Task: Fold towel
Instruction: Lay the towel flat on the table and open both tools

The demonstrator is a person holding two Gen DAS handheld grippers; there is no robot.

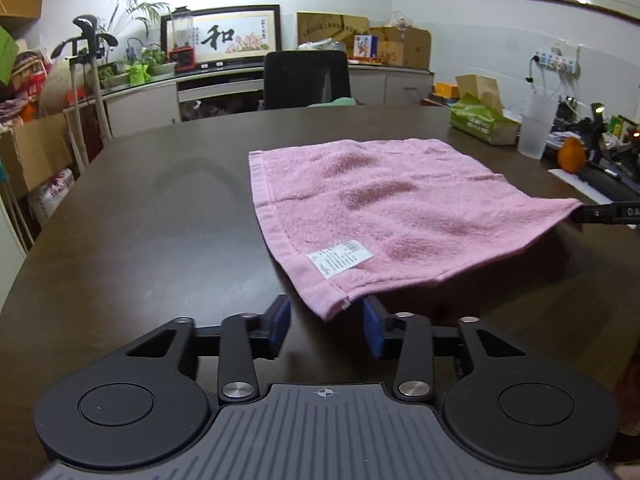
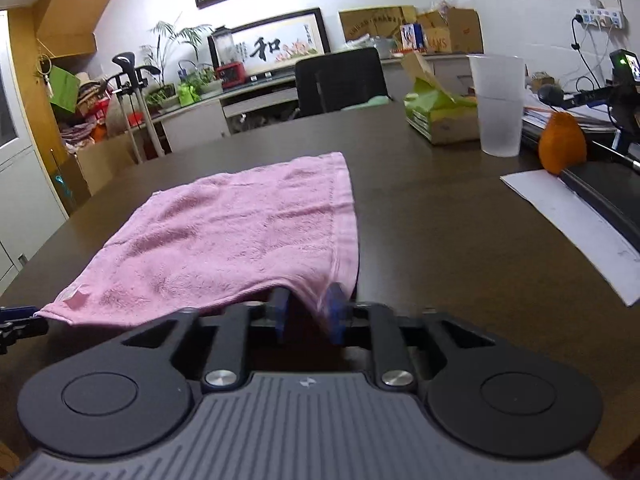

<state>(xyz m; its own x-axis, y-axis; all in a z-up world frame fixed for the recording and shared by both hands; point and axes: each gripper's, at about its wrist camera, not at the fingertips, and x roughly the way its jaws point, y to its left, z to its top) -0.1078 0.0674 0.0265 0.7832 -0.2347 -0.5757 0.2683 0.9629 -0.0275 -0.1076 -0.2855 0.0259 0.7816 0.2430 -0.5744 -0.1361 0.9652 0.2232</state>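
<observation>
- Blue-padded, the left claw point(image 1: 327, 326) stands open, its pads well apart; the near left corner of the pink towel point(image 1: 372, 216) hangs just in front of the gap and touches neither pad.
- Right claw point(image 2: 308, 312) has its pads near each other with the towel's near right corner point(image 2: 320, 292) draped between them; whether they pinch the cloth I cannot tell, as the spot is blurred.
- From the left wrist view, the right claw's dark tip point(image 1: 608, 214) meets the towel's lifted corner.
- Most of the towel lies spread on the dark surface point(image 1: 140, 240), its white label point(image 1: 340, 258) facing up near the left corner.
- Beyond, to the right, stand a frosted plastic cup point(image 2: 498, 104), a green tissue box point(image 2: 440, 114) and an orange fruit point(image 2: 562, 142).
</observation>
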